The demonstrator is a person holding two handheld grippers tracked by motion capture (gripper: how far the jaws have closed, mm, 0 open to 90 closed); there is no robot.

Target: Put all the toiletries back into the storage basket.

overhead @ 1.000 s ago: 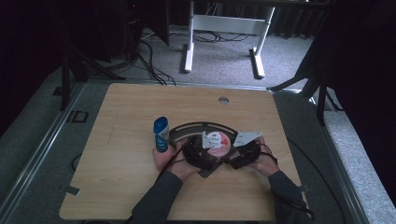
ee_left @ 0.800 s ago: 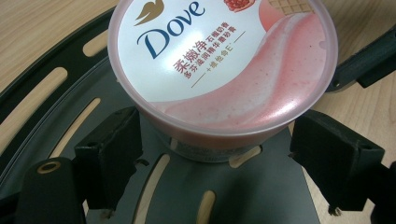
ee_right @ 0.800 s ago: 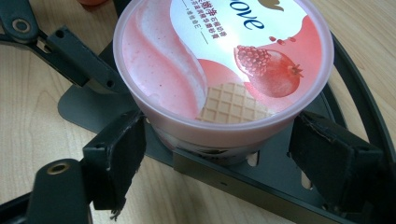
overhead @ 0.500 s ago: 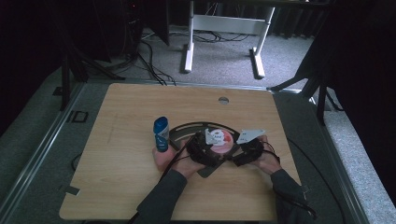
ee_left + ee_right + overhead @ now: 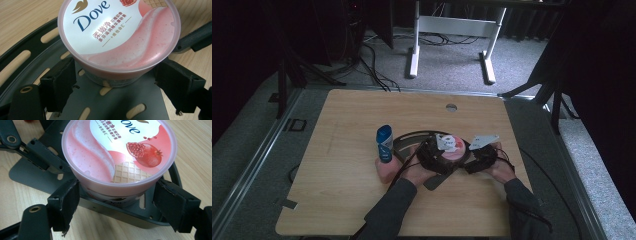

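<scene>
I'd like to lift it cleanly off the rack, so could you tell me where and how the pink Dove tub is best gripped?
Grip the Dove tub on its side wall just under the overhanging lid rim, jaws level on opposite sides, as the left gripper stands now. The round, upright body suits a sideways pinch, and the rim would probably stop slipping. The right gripper brackets it from the opposite side above the dark slotted rack.

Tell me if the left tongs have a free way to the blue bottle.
Probably yes. The blue bottle stands upright just beside the left hand, with bare table between. But the left tongs now straddle the Dove tub and must back off first.
</scene>
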